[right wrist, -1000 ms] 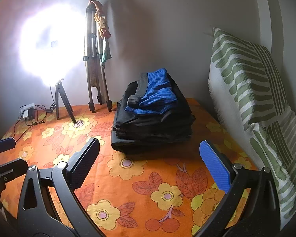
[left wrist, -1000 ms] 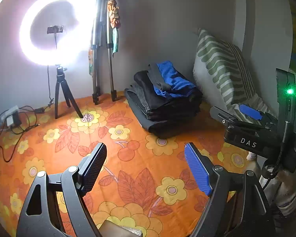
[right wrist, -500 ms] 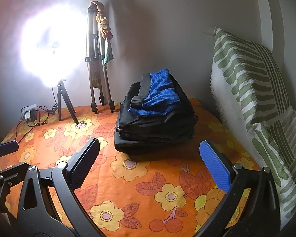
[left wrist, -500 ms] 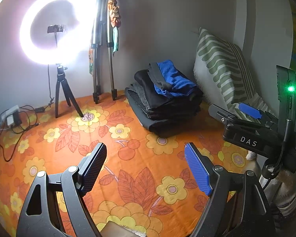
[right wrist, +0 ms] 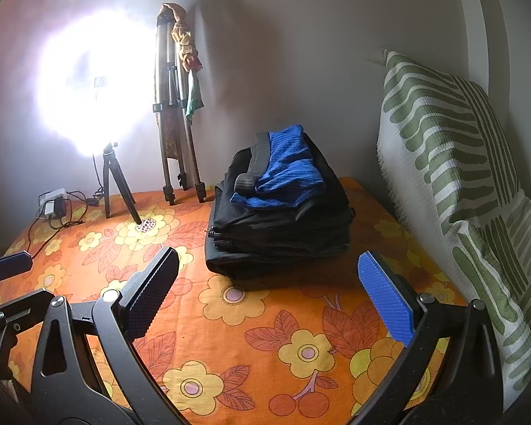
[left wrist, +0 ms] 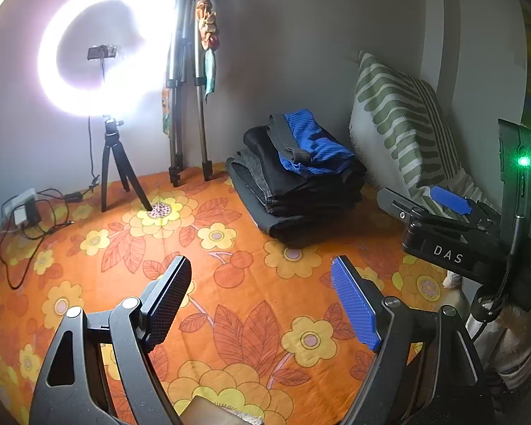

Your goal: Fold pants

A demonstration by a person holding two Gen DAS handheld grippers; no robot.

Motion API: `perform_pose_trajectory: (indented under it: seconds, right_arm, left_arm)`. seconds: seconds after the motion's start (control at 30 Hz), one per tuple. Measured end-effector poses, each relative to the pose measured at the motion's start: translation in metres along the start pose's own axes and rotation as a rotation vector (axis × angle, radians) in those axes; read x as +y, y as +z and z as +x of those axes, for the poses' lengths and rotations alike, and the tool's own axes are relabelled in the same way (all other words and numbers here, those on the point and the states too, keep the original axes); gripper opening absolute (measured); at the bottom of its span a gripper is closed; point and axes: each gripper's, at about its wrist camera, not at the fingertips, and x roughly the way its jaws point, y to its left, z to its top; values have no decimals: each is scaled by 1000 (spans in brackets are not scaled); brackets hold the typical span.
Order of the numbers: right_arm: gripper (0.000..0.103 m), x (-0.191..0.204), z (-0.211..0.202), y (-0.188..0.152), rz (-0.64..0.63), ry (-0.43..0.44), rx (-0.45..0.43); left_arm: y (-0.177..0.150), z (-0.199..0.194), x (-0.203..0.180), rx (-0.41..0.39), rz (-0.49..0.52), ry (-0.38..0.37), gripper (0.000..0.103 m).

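My left gripper [left wrist: 262,297] wide apart, holds nothing. My right gripper [right wrist: 269,294] same, wide apart, bare. Both hang over flowery sheet [right wrist: 230,336], near side. Pile of clothes [right wrist: 279,226] sits far, by striped pillow [right wrist: 453,163], neat and flat. Blue piece [right wrist: 286,173] on top, bunched. Maybe all done, maybe next pants to grab: can't tell.

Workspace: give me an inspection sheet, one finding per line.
Surface: orange floral sheet, bare in front of both tools.
Job's things: stack of folded dark garments, blue piece on top.
Clutter: striped pillow leaning on the wall.
Grippers: left tool open, empty; right tool open, empty.
Cables: charger and loose cord at the far left.
Surroundings: lit ring light on a small tripod, folded tripod beside it.
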Motion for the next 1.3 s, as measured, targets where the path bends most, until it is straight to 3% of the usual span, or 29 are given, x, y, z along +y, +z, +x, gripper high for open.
perform_pose_trajectory:
  seconds: [1.13,1.3]
  right_arm:
    - [103,-2,-4,0,10,-12,-8]
    - [103,-2,-4,0,12,-12,-8]
  left_arm:
    - [-3,4,2,16,-5,7,82]
    - [-5,1,0,-12,6,11,81]
